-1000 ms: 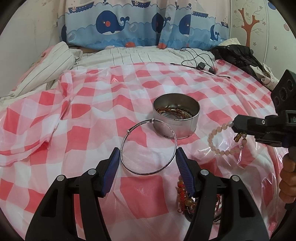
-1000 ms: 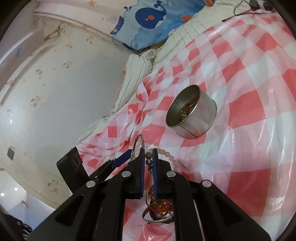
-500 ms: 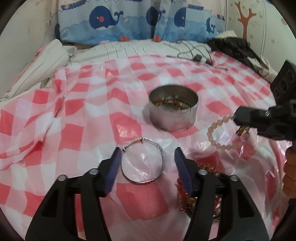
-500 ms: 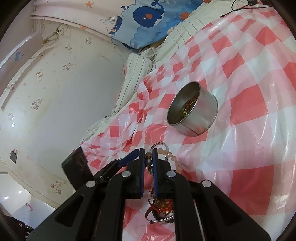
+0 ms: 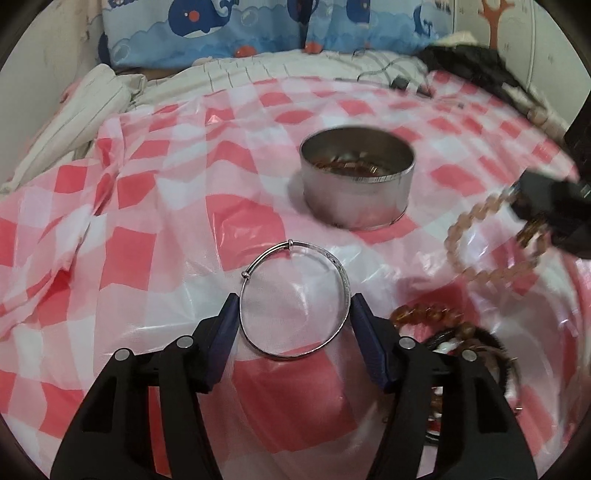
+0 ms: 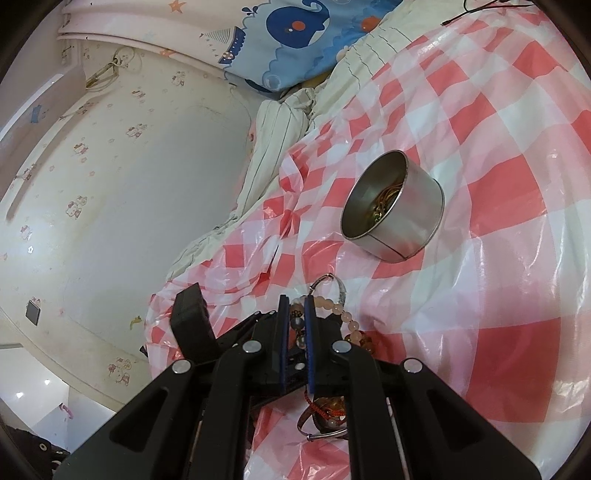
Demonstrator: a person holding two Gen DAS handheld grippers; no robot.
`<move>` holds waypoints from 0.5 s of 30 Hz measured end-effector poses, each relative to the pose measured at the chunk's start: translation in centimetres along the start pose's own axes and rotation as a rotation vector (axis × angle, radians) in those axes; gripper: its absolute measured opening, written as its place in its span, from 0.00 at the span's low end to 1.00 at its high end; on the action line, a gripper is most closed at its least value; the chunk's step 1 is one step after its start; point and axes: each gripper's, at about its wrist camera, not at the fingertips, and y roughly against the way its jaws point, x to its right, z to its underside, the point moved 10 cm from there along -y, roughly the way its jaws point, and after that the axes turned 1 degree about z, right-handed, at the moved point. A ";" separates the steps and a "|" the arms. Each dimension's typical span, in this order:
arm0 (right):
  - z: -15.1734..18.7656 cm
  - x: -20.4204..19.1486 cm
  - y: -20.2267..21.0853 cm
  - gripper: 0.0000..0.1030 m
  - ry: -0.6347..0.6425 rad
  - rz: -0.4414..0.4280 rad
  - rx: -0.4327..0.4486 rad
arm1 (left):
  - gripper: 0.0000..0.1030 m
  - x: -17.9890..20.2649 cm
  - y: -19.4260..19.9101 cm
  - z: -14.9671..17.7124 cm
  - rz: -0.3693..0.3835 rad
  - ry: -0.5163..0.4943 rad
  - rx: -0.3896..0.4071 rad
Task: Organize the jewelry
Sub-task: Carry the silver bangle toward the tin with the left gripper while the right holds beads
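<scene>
A round silver tin (image 5: 356, 181) with jewelry inside stands on the red-and-white checked plastic cloth (image 5: 147, 251); it also shows in the right wrist view (image 6: 393, 206). A thin silver bangle (image 5: 293, 299) lies flat on the cloth between the fingers of my left gripper (image 5: 293, 314), which is open around it. My right gripper (image 6: 296, 314) is shut on a pink bead bracelet (image 6: 347, 314), held in the air; in the left wrist view the bracelet (image 5: 480, 240) hangs at the right of the tin. A pile of bead bracelets (image 5: 454, 336) lies at the lower right.
Striped bedding (image 5: 74, 118) and a blue whale-print pillow (image 5: 240, 26) lie behind the cloth. A black cable (image 5: 402, 83) and dark clothing (image 5: 480, 66) are at the far right. A papered wall (image 6: 110, 184) stands to the left.
My left gripper has come down and forward so the silver bangle now sits between its fingertips. My right gripper keeps holding the pink bead bracelet, shifted slightly.
</scene>
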 end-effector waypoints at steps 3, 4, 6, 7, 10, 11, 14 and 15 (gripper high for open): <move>-0.1 0.0 0.1 0.08 -0.001 -0.002 0.005 | 0.55 -0.1 1.4 -0.8 0.085 0.064 0.039; -0.2 0.0 0.2 0.08 -0.001 -0.003 0.006 | 0.55 -0.1 2.1 -1.1 0.111 0.083 0.058; -0.2 -0.1 0.2 0.08 0.001 -0.005 0.010 | 0.55 -0.1 3.0 -1.7 0.134 0.095 0.088; -0.3 -0.1 0.2 0.08 0.001 -0.006 0.011 | 0.55 -0.1 3.2 -1.8 0.139 0.097 0.095; -0.4 -0.1 0.4 0.08 0.002 -0.008 0.018 | 0.55 0.1 3.6 -2.2 0.147 0.100 0.115; -0.5 -0.2 0.5 0.08 0.002 -0.009 0.023 | 0.55 0.4 3.6 -2.3 0.138 0.090 0.119; -1.0 -0.2 0.9 0.08 0.002 -0.012 0.047 | 0.56 1.0 3.8 -2.7 0.087 0.044 0.134; -1.2 -0.3 1.1 0.08 0.002 -0.012 0.060 | 0.56 1.3 3.9 -2.9 0.067 0.025 0.144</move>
